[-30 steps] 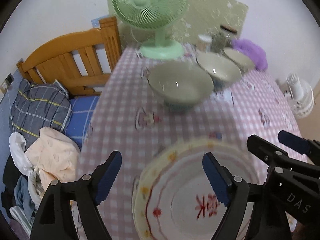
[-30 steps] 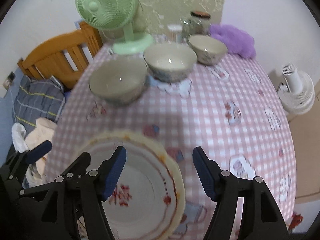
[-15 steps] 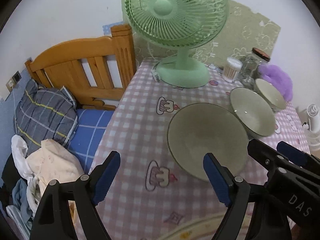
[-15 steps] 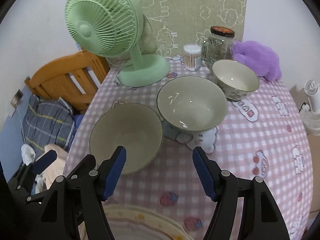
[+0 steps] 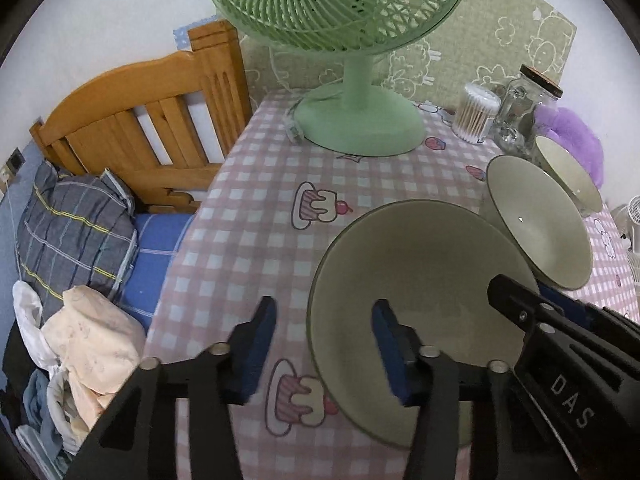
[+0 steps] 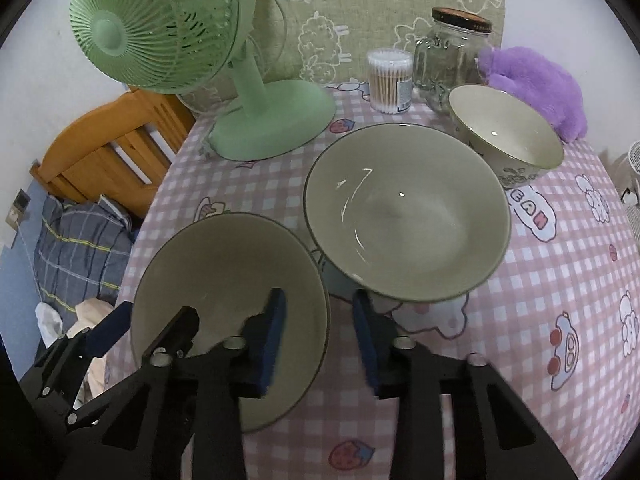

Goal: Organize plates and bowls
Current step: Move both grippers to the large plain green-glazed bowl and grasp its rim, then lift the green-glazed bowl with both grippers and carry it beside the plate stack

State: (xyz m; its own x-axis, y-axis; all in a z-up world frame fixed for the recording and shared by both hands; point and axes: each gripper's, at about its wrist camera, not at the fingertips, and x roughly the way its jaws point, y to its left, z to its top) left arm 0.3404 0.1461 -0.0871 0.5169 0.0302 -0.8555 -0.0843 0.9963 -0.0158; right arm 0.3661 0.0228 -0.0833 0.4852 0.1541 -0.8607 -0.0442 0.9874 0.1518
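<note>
Three grey-green bowls stand in a row on the pink checked tablecloth [image 6: 560, 272]: a near bowl [image 5: 424, 280] [image 6: 224, 272], a middle bowl [image 5: 536, 224] [image 6: 408, 212] and a small far bowl [image 5: 568, 172] [image 6: 508, 132]. My left gripper [image 5: 323, 320] straddles the near bowl's left rim, one finger outside and one inside. My right gripper [image 6: 318, 312] straddles the same bowl's right rim. Both pairs of jaws are closing with the rim between them, and a gap still shows at the pads. Each gripper appears at the edge of the other's view.
A green desk fan [image 5: 360, 128] [image 6: 272, 120] stands behind the bowls. A cotton-swab tub [image 6: 390, 80], a glass jar [image 6: 452, 60] and a purple plush [image 6: 536, 88] line the back. Left of the table's edge are a wooden headboard [image 5: 152, 120] and piled clothes [image 5: 76, 224].
Both grippers moved forward and down, from over the patterned plate to the near bowl. The plate has left the view. Both pairs of jaws have narrowed around the bowl's rim.
</note>
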